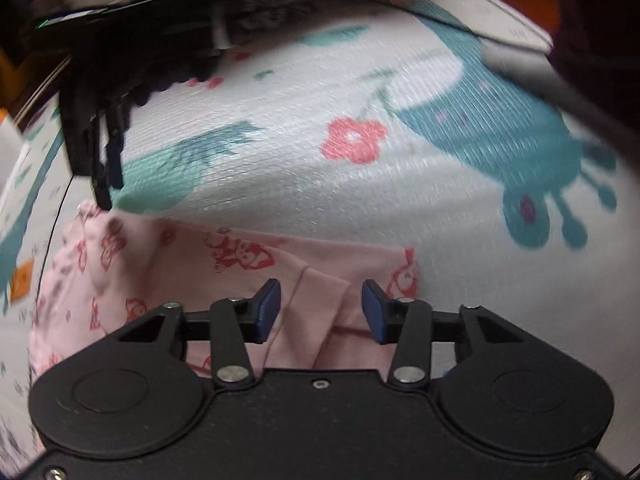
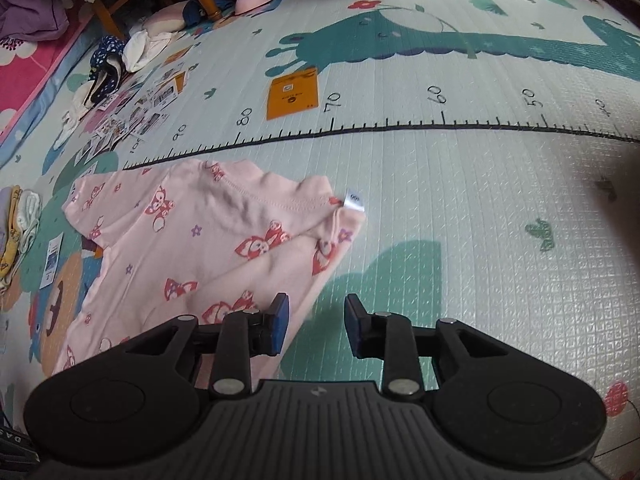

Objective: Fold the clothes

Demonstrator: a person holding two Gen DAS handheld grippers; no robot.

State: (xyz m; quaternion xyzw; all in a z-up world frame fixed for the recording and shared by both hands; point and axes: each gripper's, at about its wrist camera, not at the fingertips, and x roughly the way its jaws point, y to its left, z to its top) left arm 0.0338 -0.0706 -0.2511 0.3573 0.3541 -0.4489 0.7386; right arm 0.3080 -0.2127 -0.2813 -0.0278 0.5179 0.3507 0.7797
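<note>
The pink shirt (image 2: 208,240) (red foxes on it) lies flat on the play mat (image 2: 460,200). The left claw (image 1: 321,310) is released, a pink fold between its fingers. The right claw (image 2: 316,322) hangs released over the shirt's right edge

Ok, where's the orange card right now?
In the right wrist view the orange card lies upper centre on the play mat, beyond the ruler line, near its 70 mark.

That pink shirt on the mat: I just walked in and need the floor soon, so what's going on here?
A person is folding the pink shirt on the play mat with handheld tongs. The left tongs are open over a fold of the fabric, not pinching it. The right tongs are open at the shirt's edge, holding nothing. Folding looks unfinished.
</note>
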